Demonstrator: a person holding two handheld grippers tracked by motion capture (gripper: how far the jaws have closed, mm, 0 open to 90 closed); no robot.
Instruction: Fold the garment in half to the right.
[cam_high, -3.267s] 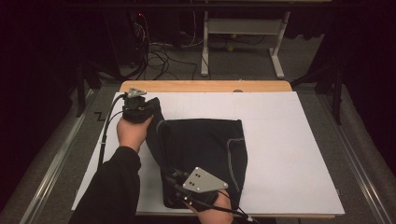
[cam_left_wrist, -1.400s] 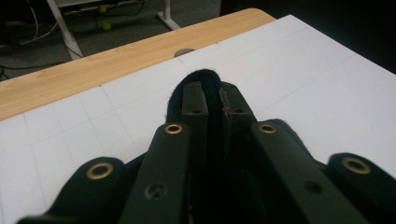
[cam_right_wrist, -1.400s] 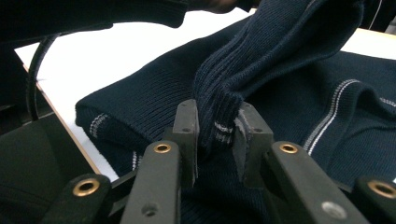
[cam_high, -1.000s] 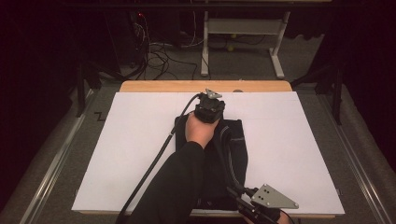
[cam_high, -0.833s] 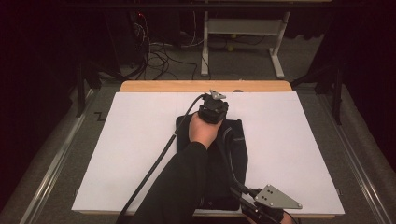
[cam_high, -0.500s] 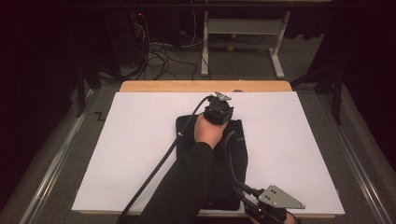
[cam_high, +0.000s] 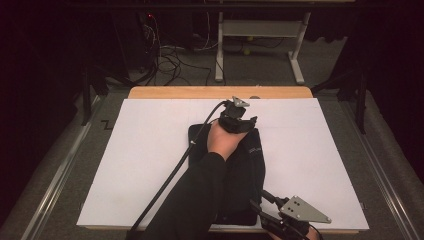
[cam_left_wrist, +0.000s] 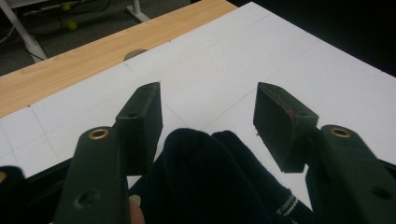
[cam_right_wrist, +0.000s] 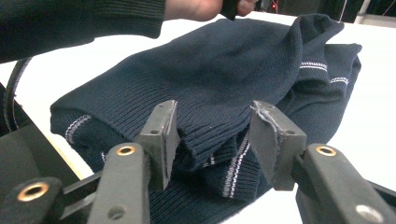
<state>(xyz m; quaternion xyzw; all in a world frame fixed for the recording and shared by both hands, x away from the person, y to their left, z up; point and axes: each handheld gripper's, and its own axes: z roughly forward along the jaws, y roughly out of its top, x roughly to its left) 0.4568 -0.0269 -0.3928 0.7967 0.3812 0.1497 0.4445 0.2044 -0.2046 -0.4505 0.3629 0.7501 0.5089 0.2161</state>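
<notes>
Garment: dark navy knit sweater (cam_high: 245, 170), folded into a narrow stack near the middle of the white tabletop (cam_high: 150, 150), running from the near edge toward the far side; thin pale stripes at the ribbed hems.

Left hand-held gripper (cam_high: 239, 120): over the far end of the sweater, reached across by a dark-sleeved forearm (cam_high: 195, 200); black cable trailing back toward the near edge.

Left jaws: about half apart, just been opening; a hump of dark knit (cam_left_wrist: 210, 177) rising between them in the left gripper view, neither pad pressing it.

Right hand-held gripper (cam_high: 262, 210): at the near right corner of the sweater, by the tabletop's front edge, grey 3-cornered plate (cam_high: 302, 209) on top.

Right jaws: partly apart, just been opening; the folded ribbed hem (cam_right_wrist: 210, 144) bunched in the gap in the right gripper view. Left pad very close to or brushing the knit, right pad standing clear with loose fibres on its tip; no firm clamp.

Tabletop far edge: bare strip of light wood (cam_high: 220, 92) beyond the white sheet.
</notes>
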